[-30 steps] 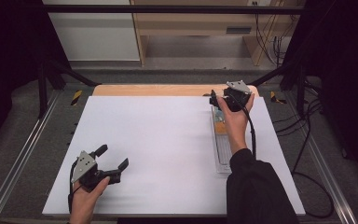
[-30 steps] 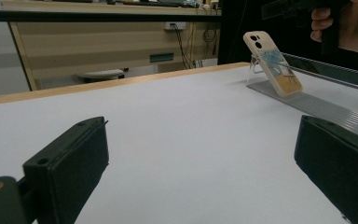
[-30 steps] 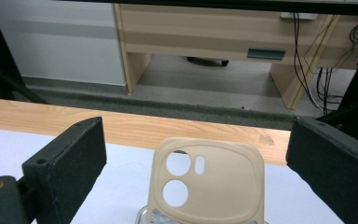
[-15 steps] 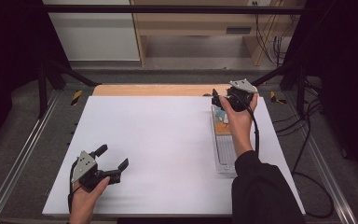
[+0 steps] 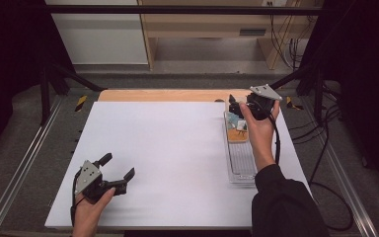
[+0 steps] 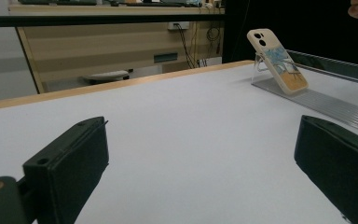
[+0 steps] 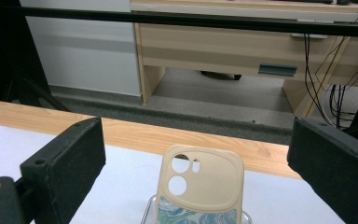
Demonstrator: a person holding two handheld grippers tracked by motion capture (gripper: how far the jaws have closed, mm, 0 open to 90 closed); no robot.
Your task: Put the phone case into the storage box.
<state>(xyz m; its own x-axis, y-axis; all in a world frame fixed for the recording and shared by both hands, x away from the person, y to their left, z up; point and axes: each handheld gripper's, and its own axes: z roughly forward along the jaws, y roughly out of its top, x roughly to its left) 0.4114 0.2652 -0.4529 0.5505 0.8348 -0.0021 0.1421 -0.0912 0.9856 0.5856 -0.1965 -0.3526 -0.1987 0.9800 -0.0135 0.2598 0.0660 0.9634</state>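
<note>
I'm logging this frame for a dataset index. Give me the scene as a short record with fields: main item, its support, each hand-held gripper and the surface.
main item: phone case, beige with a printed picture, camera cutouts at top
support: leans tilted on a clear stand at the end of a clear ribbed tray
right hand-held gripper: jaws open, just behind the case, not touching it
left hand-held gripper: jaws open, near table edge, holding nothing
surface: white table top

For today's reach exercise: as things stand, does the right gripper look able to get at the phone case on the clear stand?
Probably yes. The right gripper hovers just behind the phone case, jaws wide open, with nothing between them.
</note>
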